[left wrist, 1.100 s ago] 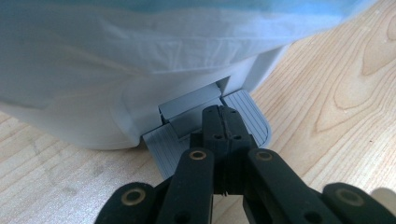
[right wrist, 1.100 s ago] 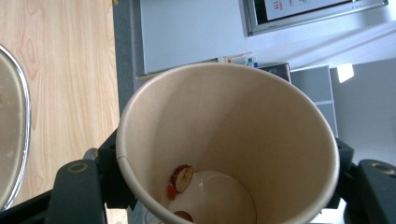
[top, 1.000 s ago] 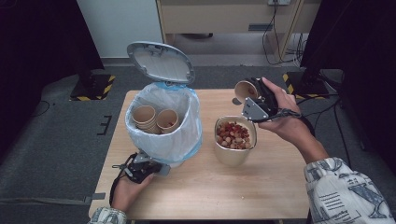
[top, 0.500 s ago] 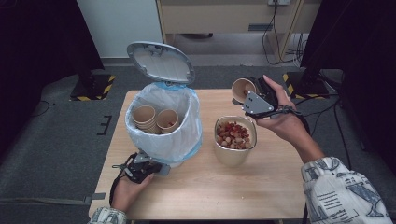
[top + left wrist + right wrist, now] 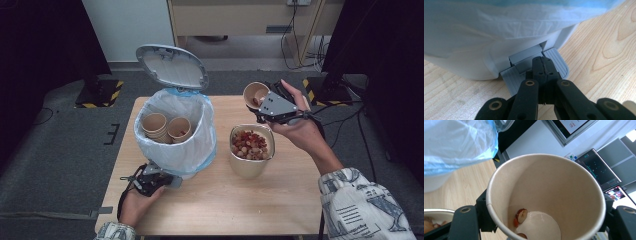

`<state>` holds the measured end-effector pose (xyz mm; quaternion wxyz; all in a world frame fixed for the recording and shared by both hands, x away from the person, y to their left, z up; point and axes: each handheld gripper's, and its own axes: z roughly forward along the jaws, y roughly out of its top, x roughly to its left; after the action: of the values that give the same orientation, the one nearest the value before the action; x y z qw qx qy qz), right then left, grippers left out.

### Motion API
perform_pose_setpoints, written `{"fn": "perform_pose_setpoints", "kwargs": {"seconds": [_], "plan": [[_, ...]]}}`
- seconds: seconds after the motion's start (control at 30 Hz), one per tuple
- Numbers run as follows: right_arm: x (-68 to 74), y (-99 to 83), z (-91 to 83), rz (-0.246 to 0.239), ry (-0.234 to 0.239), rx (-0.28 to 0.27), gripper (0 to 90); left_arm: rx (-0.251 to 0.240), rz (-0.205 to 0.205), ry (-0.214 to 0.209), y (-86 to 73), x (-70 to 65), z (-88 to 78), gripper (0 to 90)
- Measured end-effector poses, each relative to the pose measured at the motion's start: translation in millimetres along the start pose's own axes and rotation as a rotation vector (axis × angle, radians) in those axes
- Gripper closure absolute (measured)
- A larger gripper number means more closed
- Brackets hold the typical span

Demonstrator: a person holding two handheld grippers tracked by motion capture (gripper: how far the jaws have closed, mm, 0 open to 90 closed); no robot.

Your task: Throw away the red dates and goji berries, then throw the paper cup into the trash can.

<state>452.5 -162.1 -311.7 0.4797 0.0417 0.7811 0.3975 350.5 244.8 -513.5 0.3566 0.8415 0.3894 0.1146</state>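
A white pedal bin (image 5: 175,135) lined with a blue-rimmed bag stands on the wooden table, lid (image 5: 171,66) up, with paper cups (image 5: 165,127) inside. My left gripper (image 5: 161,179) is shut and presses its tips down on the bin's grey pedal (image 5: 554,61). My right gripper (image 5: 260,107) is shut on a paper cup (image 5: 255,93), held tilted above the table's far right. In the right gripper view that cup (image 5: 546,195) holds a few reddish pieces (image 5: 521,215) stuck near its bottom. A bowl (image 5: 251,167) full of red and tan pieces stands below it.
The wooden table (image 5: 225,210) has bare room in front of the bin and bowl. Dark floor surrounds it, with a cabinet and cables behind. Monitors (image 5: 604,167) show in the right gripper view.
The right gripper with the cup has lifted slightly and drifted toward the bin. The left gripper stays on the pedal and the lid stays up.
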Motion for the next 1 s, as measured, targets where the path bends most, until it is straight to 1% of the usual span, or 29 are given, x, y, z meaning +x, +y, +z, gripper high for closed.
{"fn": "perform_pose_setpoints", "kwargs": {"seconds": [0.13, 0.27, 0.53, 0.63, 0.67, 0.7, 0.77, 1.0], "plan": [[-0.1, 2.4, 0.7, 0.047, 0.014, -0.021, 27.9, 0.0, 0.0, -0.001, 0.0, 0.1, 0.0, 90.0], [-0.3, 5.2, 2.1, 0.08, 0.025, -0.035, 27.8, 0.0, 0.001, 0.0, 0.0, 0.0, 0.0, 90.0], [1.9, 10.3, 4.0, 0.102, 0.046, -0.047, 27.7, 0.001, 0.001, -0.001, 0.0, -0.1, -0.1, 90.0], [2.0, 12.1, 5.1, 0.128, 0.056, -0.054, 27.6, 0.001, 0.002, 0.0, 0.0, -0.1, -0.1, 90.0], [2.0, 12.1, 5.1, 0.128, 0.056, -0.054, 27.6, 0.001, 0.002, 0.0, 0.0, -0.1, -0.1, 90.0], [2.1, 13.9, 5.9, 0.146, 0.062, -0.055, 27.5, 0.001, 0.002, -0.001, 0.0, -0.1, -0.1, 90.0], [2.2, 15.9, 6.5, 0.161, 0.068, -0.062, 27.5, 0.001, 0.003, 0.0, 0.0, -0.1, -0.1, 90.0], [3.3, 22.3, 8.8, 0.2, 0.087, -0.078, 27.4, 0.002, 0.003, -0.001, 0.0, -0.2, -0.1, 90.0]]}}
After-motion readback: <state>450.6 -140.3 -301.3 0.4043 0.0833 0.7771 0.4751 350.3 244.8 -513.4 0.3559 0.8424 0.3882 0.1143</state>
